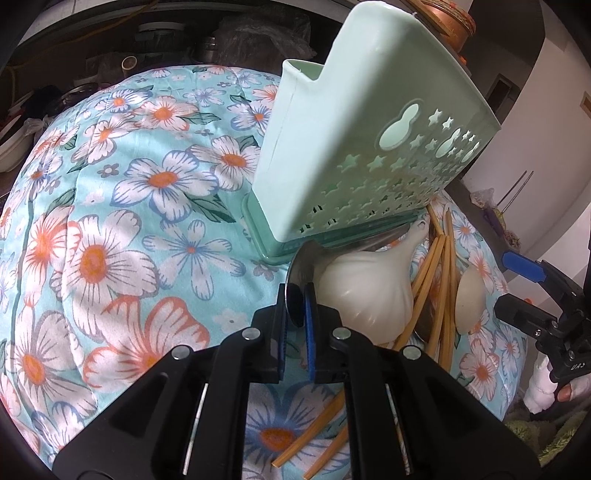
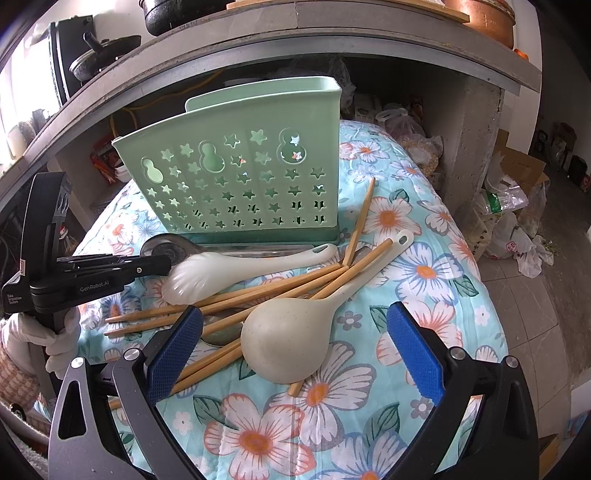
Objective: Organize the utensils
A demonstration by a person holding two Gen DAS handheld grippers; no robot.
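A pale green utensil holder (image 1: 369,147) (image 2: 240,184) with star cut-outs stands upright on a floral cloth (image 1: 129,221) (image 2: 424,258). In front of it lies a heap: a white ribbed spoon (image 1: 365,291) (image 2: 207,277), a beige speckled spoon (image 2: 288,343) (image 1: 469,295), several bamboo chopsticks (image 2: 280,284) (image 1: 439,277) and a metal spoon (image 1: 301,264) (image 2: 162,245). My left gripper (image 1: 297,291) (image 2: 166,264) is shut on the metal spoon's bowl edge, at the left end of the heap. My right gripper (image 2: 295,350) (image 1: 517,291) stands open, with the beige spoon's bowl between its pads, untouched.
A grey shelf (image 2: 332,26) with dark pots runs behind and above the holder. Plastic bags (image 2: 517,229) and boxes lie on the tiled floor to the right. The cloth drops away at its right edge. A white-gloved hand (image 2: 55,339) holds the left gripper.
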